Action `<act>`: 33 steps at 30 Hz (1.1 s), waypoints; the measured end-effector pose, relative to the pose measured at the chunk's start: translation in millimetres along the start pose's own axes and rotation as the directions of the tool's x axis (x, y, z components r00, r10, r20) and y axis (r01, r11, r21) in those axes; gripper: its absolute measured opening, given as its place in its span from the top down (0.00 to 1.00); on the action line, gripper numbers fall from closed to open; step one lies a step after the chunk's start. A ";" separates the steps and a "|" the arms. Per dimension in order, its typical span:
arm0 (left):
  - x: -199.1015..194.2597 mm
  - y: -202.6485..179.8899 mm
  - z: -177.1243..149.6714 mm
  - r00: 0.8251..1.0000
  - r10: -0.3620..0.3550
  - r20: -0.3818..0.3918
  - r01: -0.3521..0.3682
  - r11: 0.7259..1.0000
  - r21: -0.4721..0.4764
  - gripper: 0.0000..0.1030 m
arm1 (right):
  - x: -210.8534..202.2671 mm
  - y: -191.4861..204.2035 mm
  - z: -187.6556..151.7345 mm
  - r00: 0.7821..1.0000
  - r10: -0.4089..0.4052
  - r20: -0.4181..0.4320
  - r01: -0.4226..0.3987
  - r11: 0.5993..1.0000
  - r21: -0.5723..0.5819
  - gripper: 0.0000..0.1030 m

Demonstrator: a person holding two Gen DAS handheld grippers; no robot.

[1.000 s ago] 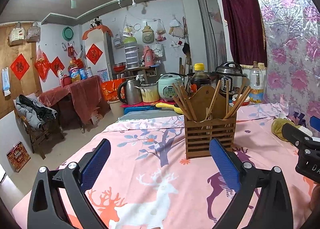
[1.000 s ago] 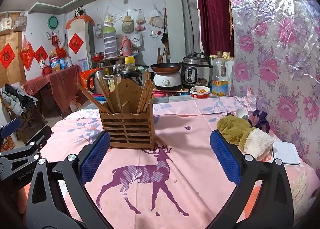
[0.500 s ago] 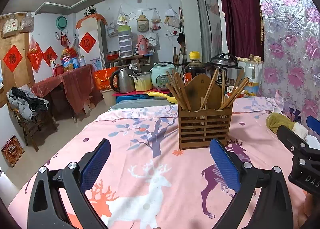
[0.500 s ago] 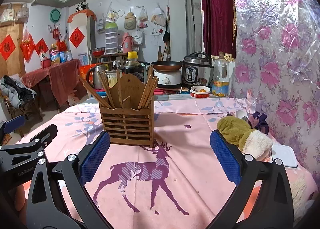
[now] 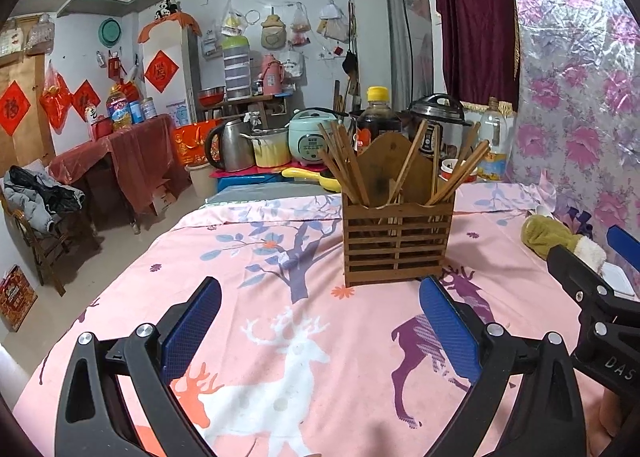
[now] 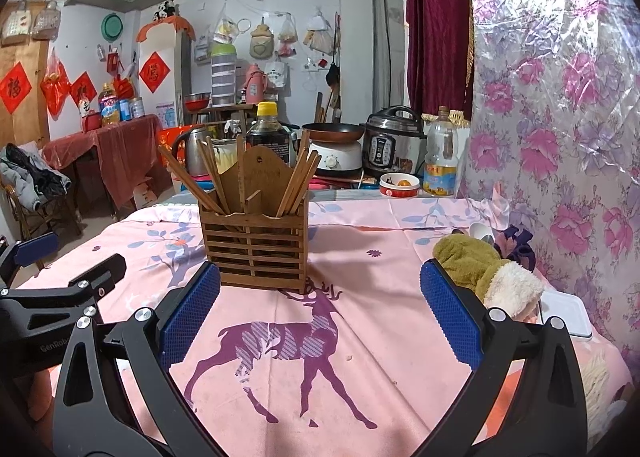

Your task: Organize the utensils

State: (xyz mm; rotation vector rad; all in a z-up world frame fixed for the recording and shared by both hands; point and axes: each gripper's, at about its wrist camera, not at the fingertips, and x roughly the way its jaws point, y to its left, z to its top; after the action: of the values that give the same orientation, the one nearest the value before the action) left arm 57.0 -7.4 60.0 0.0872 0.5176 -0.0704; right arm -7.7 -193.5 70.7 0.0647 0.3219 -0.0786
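A slatted wooden utensil holder (image 5: 397, 242) stands upright on the pink deer-print tablecloth (image 5: 280, 297). It holds several wooden chopsticks (image 5: 344, 165) that lean outward in two compartments. It also shows in the right wrist view (image 6: 254, 247), with its chopsticks (image 6: 298, 185). My left gripper (image 5: 320, 321) is open and empty, in front of the holder and a little to its left. My right gripper (image 6: 320, 309) is open and empty, in front of the holder and to its right. Each gripper shows at the edge of the other's view.
A green and white fluffy mitten (image 6: 486, 273) lies at the table's right, by the floral wall covering. A white flat box (image 6: 566, 313) lies beside it. Cookers, a kettle and bottles (image 6: 440, 153) stand behind the table's far edge. A chair (image 5: 36, 225) stands on the floor at left.
Both grippers have pulled back and risen a little from the holder, so it looks smaller and further off. Both stayed open and empty.
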 end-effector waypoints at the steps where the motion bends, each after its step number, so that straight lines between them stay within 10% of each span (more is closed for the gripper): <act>1: 0.0 -0.6 0.0 1.000 0.005 0.001 -0.005 1.000 0.003 0.05 | -0.4 0.7 -0.2 1.000 0.005 0.000 -0.005 1.000 0.002 0.06; 19: 7.5 5.1 19.6 0.998 0.064 -0.008 -0.065 0.988 -0.142 0.05 | 6.6 -3.9 21.6 0.999 0.036 -0.010 -0.034 0.989 0.143 0.06; 33: 64.2 34.9 0.4 0.981 0.141 -0.134 -0.160 0.976 -0.146 0.05 | 61.8 -7.3 -1.7 0.993 -0.114 -0.040 0.113 0.993 -0.020 0.06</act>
State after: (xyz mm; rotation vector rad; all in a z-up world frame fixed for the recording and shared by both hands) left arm 115.9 24.4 30.8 -0.0232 0.6358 0.1249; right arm 49.6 -204.8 49.1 0.0301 0.3674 -0.1871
